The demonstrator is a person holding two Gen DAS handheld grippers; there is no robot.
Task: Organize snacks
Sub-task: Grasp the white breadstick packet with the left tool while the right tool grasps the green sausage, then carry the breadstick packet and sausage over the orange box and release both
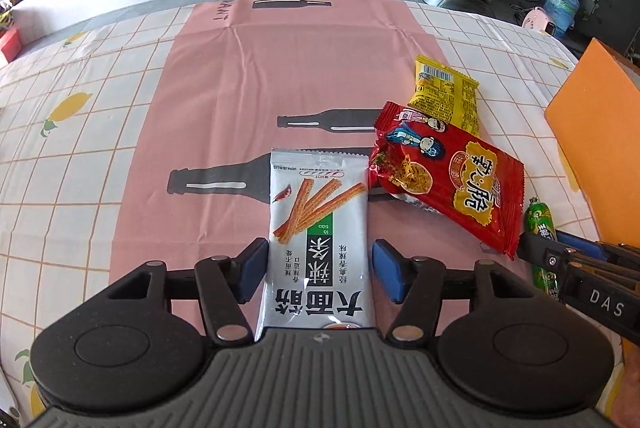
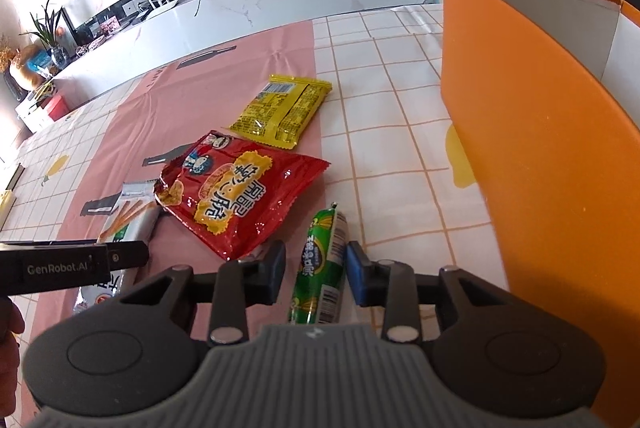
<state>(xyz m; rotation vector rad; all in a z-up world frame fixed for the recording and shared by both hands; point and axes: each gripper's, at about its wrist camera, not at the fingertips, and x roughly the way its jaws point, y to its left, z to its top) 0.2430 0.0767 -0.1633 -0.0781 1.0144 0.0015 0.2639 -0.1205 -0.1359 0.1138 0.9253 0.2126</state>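
Note:
A silver spicy-strip packet (image 1: 318,240) lies flat on the pink mat between the fingers of my left gripper (image 1: 320,274), which is open around it, pads close to its edges. It also shows in the right wrist view (image 2: 128,224). A green sausage stick (image 2: 322,268) lies between the fingers of my right gripper (image 2: 316,274), which is open with gaps on both sides. A red noodle-snack bag (image 2: 240,195) and a yellow packet (image 2: 282,111) lie beyond. They also show in the left wrist view: red bag (image 1: 448,175), yellow packet (image 1: 446,93).
An open orange cardboard box (image 2: 540,131) stands at the right, close to my right gripper. The pink mat (image 1: 288,75) lies on a checked tablecloth (image 1: 72,155). A white counter and a bin are beyond the table's far edge.

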